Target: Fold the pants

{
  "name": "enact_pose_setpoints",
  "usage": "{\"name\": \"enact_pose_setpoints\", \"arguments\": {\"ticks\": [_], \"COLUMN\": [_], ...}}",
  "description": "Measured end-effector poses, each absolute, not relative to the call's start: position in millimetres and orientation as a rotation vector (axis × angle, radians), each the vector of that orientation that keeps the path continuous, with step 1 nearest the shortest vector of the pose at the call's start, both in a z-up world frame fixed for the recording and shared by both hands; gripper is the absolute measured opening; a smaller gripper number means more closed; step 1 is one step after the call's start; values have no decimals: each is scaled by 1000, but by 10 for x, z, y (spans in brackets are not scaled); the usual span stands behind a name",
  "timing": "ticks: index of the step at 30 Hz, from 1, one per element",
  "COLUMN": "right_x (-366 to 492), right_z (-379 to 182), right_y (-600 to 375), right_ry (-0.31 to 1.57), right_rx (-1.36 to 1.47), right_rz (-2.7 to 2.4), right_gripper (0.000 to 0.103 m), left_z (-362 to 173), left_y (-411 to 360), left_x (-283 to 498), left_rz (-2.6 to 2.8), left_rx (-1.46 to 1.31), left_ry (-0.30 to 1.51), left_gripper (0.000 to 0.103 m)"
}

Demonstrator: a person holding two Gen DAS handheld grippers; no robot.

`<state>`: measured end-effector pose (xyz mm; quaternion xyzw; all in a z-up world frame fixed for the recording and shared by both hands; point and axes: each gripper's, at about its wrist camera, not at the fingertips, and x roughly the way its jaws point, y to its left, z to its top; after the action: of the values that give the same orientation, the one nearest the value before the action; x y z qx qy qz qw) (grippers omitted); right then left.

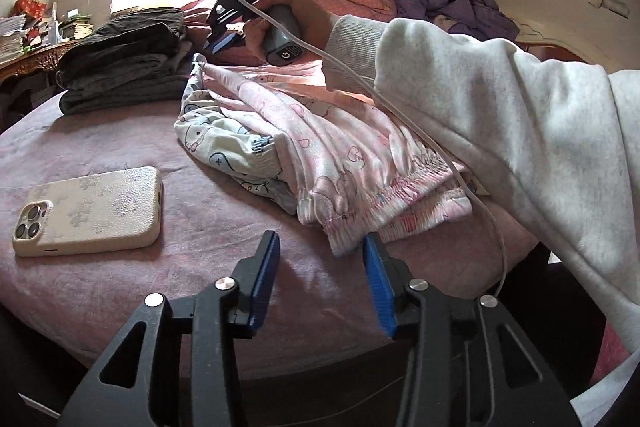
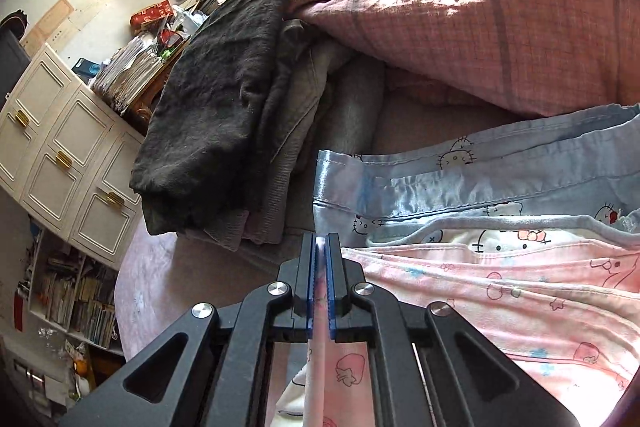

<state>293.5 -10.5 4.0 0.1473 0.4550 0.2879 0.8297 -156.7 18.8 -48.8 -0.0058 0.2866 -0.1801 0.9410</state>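
Note:
Pink cartoon-print pants [image 1: 320, 131] lie folded on the bed, elastic waistband toward me. Under them lies a pale blue printed garment [image 1: 216, 143]. My left gripper [image 1: 320, 239] stands open just short of the waistband, nothing between its fingers, its right finger close to the elastic edge. At the pants' far end, a hand in a grey sleeve [image 1: 500, 115] holds my right gripper [image 1: 218, 45]. In the right wrist view that gripper [image 2: 321, 241] is shut on a thin fold of the pink pants [image 2: 520, 291], which runs back between its pads.
A phone [image 1: 92, 211] in a pale case lies on the mauve bed cover [image 1: 100, 139] at the left. A stack of dark folded clothes [image 1: 124, 63] sits beyond the pants, next to a pink quilt [image 2: 480, 27]. A white cable [image 1: 440, 155] trails across the pants. Cluttered desk [image 1: 28, 39] and cabinets [image 2: 68, 155] stand left.

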Motion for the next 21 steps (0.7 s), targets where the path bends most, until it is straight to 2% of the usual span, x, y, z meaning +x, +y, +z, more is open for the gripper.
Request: {"name": "enact_pose_setpoints", "arguments": {"ticks": [2, 4, 9, 14, 17, 20, 21], "right_x": [2855, 2739, 2378, 2080, 2019, 2065, 2081], "right_z": [188, 380, 825, 1040, 998, 776, 676], "right_y": [-201, -320, -887, -1721, -2173, -2422, -2465], "right_ry": [905, 836, 713, 639, 633, 702, 729], "right_rx": [297, 268, 259, 257, 248, 213, 193], "right_rz": [585, 569, 564, 507, 432, 400, 409], "right_gripper": [40, 56, 56, 56, 57, 57, 57], "left_z": [-460, -412, -175, 153, 276, 303, 291], "left_y": [248, 294, 439, 620, 565, 526, 517], "left_x": [-1577, -1587, -1515, -1088, -611, -22, 161], "left_rz": [-366, -349, -303, -265, -273, -334, -344], "left_rx": [-6, 18, 68, 49, 65, -4, -27], "left_ry": [575, 560, 495, 467, 541, 668, 710], "left_gripper": [54, 56, 56, 56, 56, 45, 44]}}
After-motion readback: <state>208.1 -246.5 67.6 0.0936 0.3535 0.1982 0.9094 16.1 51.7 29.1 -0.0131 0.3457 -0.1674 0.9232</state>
